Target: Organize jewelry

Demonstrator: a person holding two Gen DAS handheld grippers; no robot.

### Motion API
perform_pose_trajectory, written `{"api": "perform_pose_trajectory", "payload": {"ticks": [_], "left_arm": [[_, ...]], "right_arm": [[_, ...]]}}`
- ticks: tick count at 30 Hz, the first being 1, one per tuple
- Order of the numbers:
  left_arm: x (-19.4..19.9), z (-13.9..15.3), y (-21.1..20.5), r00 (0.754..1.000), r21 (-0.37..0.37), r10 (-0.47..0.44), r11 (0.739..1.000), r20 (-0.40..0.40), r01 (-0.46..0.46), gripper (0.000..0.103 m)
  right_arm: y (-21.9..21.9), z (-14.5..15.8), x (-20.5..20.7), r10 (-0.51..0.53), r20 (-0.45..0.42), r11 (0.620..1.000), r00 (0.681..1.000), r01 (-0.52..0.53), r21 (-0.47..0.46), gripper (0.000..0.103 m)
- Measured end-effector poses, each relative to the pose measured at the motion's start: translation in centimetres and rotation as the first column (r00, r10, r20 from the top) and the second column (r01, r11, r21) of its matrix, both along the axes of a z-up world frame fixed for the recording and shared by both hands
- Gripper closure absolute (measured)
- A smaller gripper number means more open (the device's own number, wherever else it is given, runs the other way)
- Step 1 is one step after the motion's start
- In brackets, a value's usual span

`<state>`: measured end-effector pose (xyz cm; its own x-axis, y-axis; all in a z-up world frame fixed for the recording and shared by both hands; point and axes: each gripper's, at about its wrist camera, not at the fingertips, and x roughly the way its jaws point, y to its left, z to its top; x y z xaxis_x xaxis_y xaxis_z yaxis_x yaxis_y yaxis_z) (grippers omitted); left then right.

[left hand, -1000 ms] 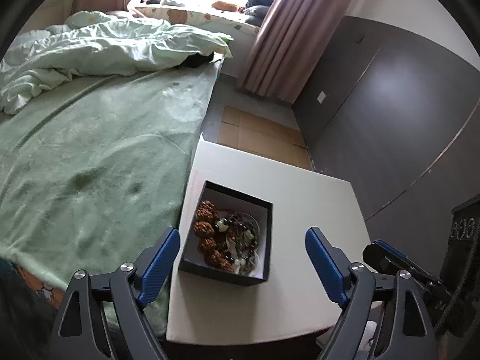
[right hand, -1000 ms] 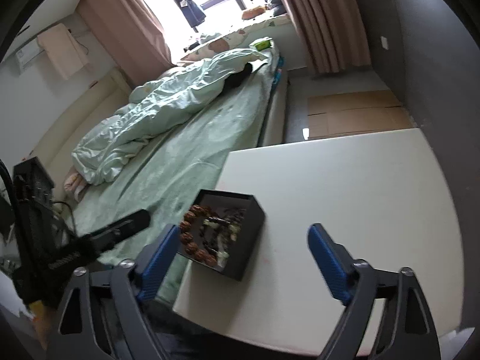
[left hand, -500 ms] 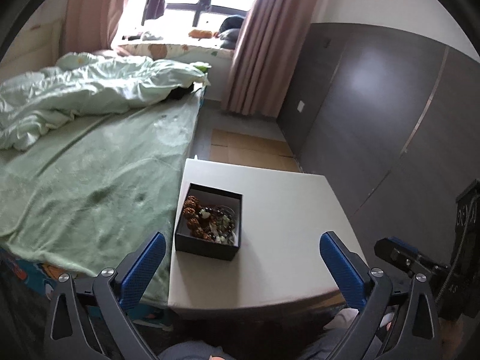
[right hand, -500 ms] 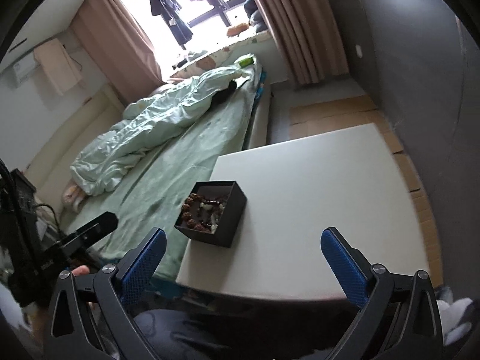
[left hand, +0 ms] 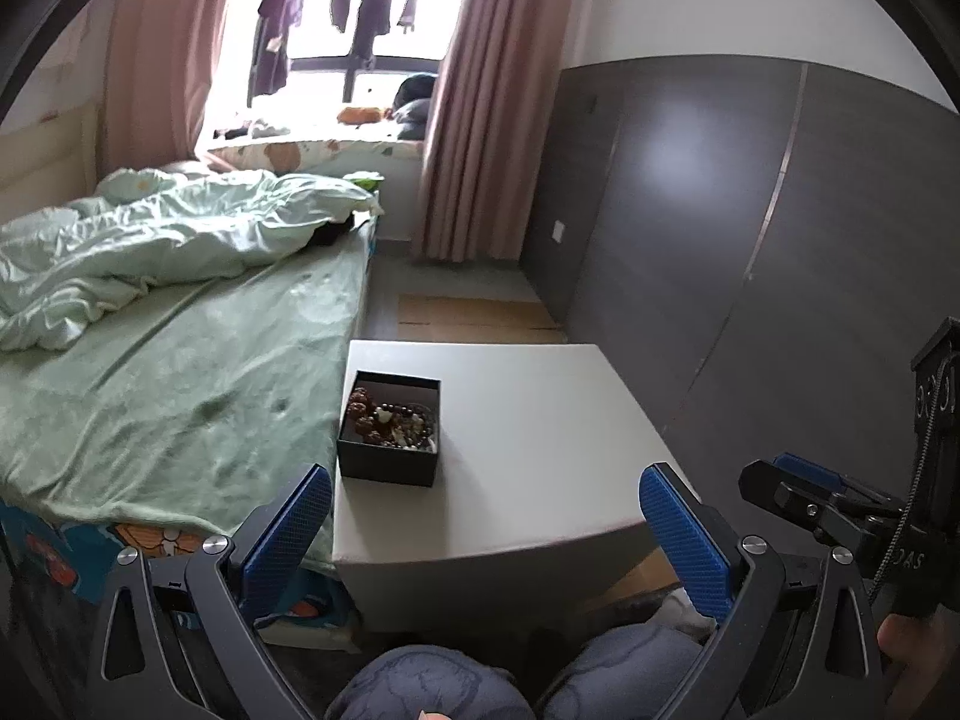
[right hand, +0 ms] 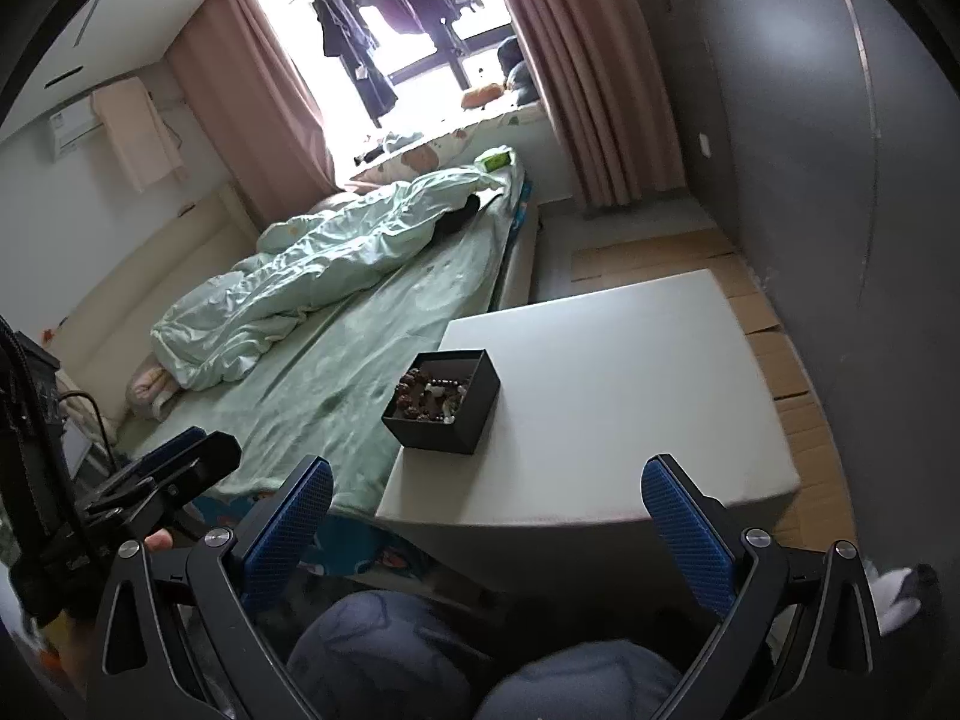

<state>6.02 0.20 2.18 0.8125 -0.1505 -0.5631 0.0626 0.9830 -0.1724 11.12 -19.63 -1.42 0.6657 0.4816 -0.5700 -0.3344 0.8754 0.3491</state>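
here the black box (left hand: 389,432) of beaded jewelry (left hand: 391,417) sits on the white table (left hand: 540,420), at the edge next to the green bed (left hand: 168,372). the left hand-held gripper (left hand: 486,531) is spread wide and holds nothing. the right hand-held gripper (right hand: 487,525) is likewise wide apart and bare, both well short of the box.
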Motion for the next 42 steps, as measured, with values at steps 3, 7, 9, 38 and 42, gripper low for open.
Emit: {"api": "perform_pose_trajectory", "payload": {"ticks": [3, 7, 9, 38, 42], "left_arm": [[-1.1, 0.4, -0.1, 1.000, 0.003, -0.008, 1.000, 0.015, 0.008, 0.000], [-2.9, 1.2, -0.1, 0.997, 0.020, 0.011, 1.000, 0.071, -0.012, 0.000], [-3.7, 1.6, -0.1, 0.996, 0.018, 0.011, 1.000, 0.087, -0.012, 0.000], [-5.3, 2.0, -0.3, 0.996, 0.050, 0.021, 0.998, 0.087, -0.025, 0.000], [-5.3, 2.0, -0.3, 0.996, 0.049, 0.020, 0.998, 0.088, -0.025, 0.000]], "right_arm": [[-0.3, 0.4, -1.7, -0.017, 0.013, 1.000, 1.000, 0.017, -0.012, 0.000], [-0.3, 0.8, -3.5, -0.006, 0.043, 1.000, 0.999, 0.007, -0.013, 0.000], [-0.3, 1.1, -4.3, -0.009, 0.056, 1.000, 0.998, 0.010, -0.023, 0.000], [-0.9, 1.7, -6.5, -0.053, 0.099, 0.997, 0.994, 0.058, -0.050, 0.000], [-1.0, 1.8, -6.4, -0.067, 0.092, 0.996, 0.994, 0.071, -0.046, 0.000]]}}
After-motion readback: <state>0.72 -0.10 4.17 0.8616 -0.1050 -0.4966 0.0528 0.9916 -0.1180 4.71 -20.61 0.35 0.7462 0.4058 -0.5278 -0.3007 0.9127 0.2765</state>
